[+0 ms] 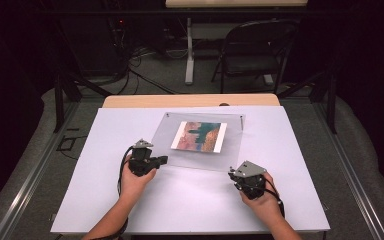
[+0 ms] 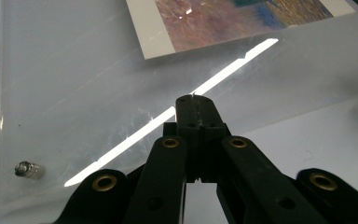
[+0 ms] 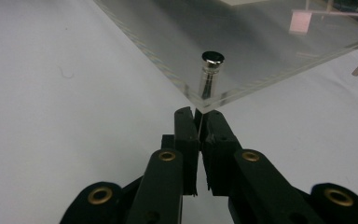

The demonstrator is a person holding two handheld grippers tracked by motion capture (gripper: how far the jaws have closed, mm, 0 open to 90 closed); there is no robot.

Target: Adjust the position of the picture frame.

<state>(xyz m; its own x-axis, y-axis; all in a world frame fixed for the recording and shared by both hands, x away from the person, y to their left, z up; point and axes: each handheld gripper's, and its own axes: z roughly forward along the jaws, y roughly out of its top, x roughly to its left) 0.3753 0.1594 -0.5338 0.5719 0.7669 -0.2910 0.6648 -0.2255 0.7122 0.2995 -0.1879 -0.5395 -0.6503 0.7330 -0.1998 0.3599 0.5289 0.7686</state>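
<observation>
- A white bench (image 1: pixel 190 200) carries a clear acrylic panel (image 1: pixel 230 150), which lies flat near the middle of the bench, slightly toward the far edge.
- A colour print (image 1: pixel 200 136) with a white border sits under or inside the panel, near its centre; the print shows pink, orange and teal areas.
- Small metal studs mark the panel corners. One stud (image 2: pixel 28 169) appears at a corner in the left gripper view; another stud (image 3: pixel 210 74) stands upright at the near corner in the right gripper view.
- The left tool (image 1: pixel 161 161) is held in the person's left hand (image 1: pixel 135 181) at the near left edge of the panel. In the left gripper view its jaws are together, with nothing between them, and their tips lie over the panel surface, close to a bright reflected streak (image 2: pixel 177 112).
- Whether the left tool tips touch the panel cannot be told.
- The right tool (image 1: pixel 235 176) is held in the person's right hand (image 1: pixel 265 200) just beside the near right corner of the panel.
- In the right gripper view (image 3: pixel 198 114) the jaws are together, leaving only a thin slit, and they clamp nothing. Their tips sit just below the panel corner that carries the upright stud.
- The two tools are well apart, one at each near corner of the panel.
- Beyond the bench, a folding chair (image 1: pixel 255 45) stands on the grey floor.
</observation>
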